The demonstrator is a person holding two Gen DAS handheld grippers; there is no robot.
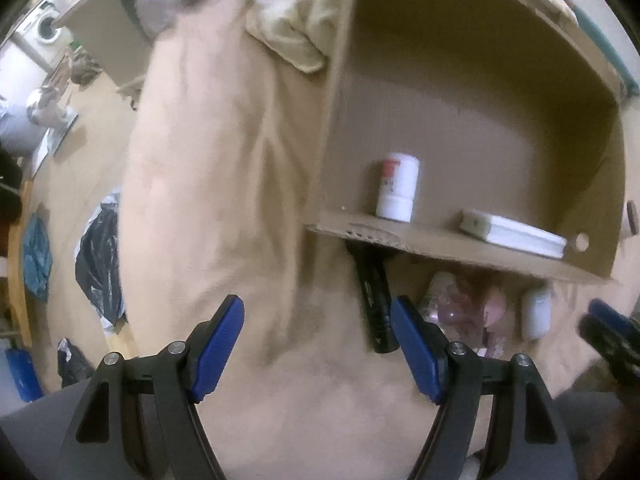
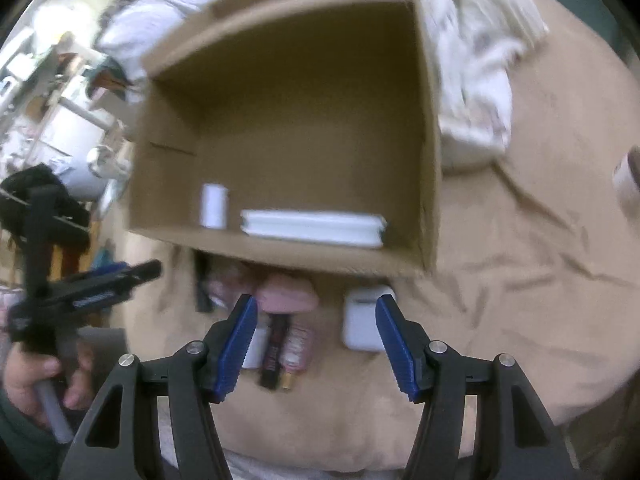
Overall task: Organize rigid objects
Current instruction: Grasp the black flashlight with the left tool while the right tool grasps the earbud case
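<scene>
An open cardboard box (image 1: 596, 184) (image 2: 430, 184) lies on a tan bedsheet. It holds a white bottle (image 1: 396, 188) (image 2: 214, 206) and a flat white box (image 1: 516, 232) (image 2: 312, 228). In front of the box lie a black flashlight-like tube (image 1: 374, 300) (image 2: 202, 284), a pink item (image 2: 286, 298), a white case (image 1: 536, 314) (image 2: 362, 320), a dark tube (image 2: 274, 356) and a pink bottle (image 2: 296, 344). My left gripper (image 1: 318, 308) (image 2: 136, 272) hangs open over the sheet beside the black tube. My right gripper (image 2: 316, 308) (image 1: 600, 320) is open above the small items, holding nothing.
Crumpled cloth (image 1: 296, 20) (image 2: 476, 60) lies behind and beside the box. A hand (image 2: 40, 376) holds the left gripper's handle. Off the bed to the left there is a wooden floor with dark bags (image 1: 100, 264) and a washing machine (image 1: 44, 28).
</scene>
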